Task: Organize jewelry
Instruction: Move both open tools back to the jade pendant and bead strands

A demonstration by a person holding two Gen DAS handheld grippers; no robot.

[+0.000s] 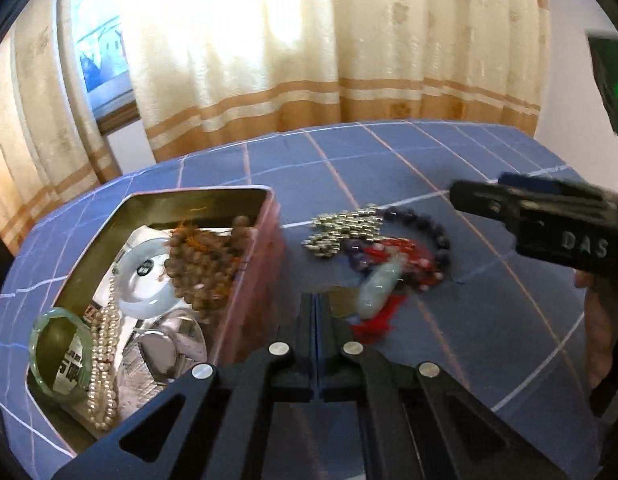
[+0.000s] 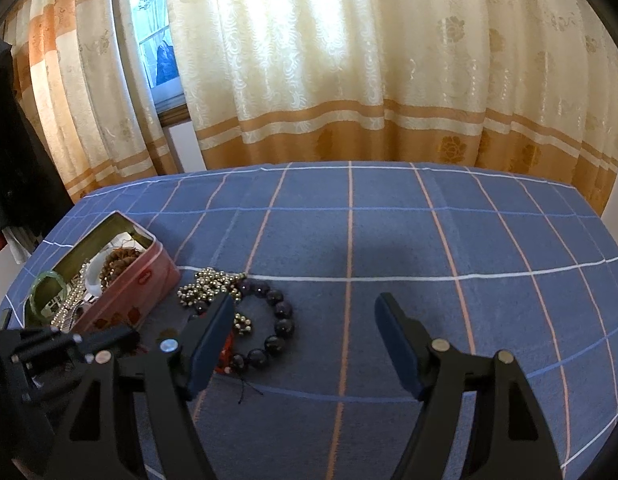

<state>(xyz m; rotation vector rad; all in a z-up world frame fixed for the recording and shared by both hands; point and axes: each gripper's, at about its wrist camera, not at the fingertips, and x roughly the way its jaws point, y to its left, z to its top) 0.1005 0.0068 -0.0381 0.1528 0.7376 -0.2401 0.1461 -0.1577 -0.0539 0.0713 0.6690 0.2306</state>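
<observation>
The left gripper (image 1: 317, 304), jaws pressed together with nothing visibly between them, sits just beside the red tin (image 1: 265, 280) and near the loose jewelry pile (image 1: 373, 248) on the blue checked cloth (image 2: 429, 240). The right gripper (image 2: 305, 312) hangs with jaws apart, empty. Pearls (image 1: 103, 344) and bangles lie in the tin.

left gripper (image 1: 317, 308): jaws together | right gripper (image 2: 309, 320): jaws wide apart

Backlit curtain (image 1: 269, 40) glares; fisheye edges bend; the pendant (image 1: 379, 286) looks perhaps motion-blurred.
</observation>
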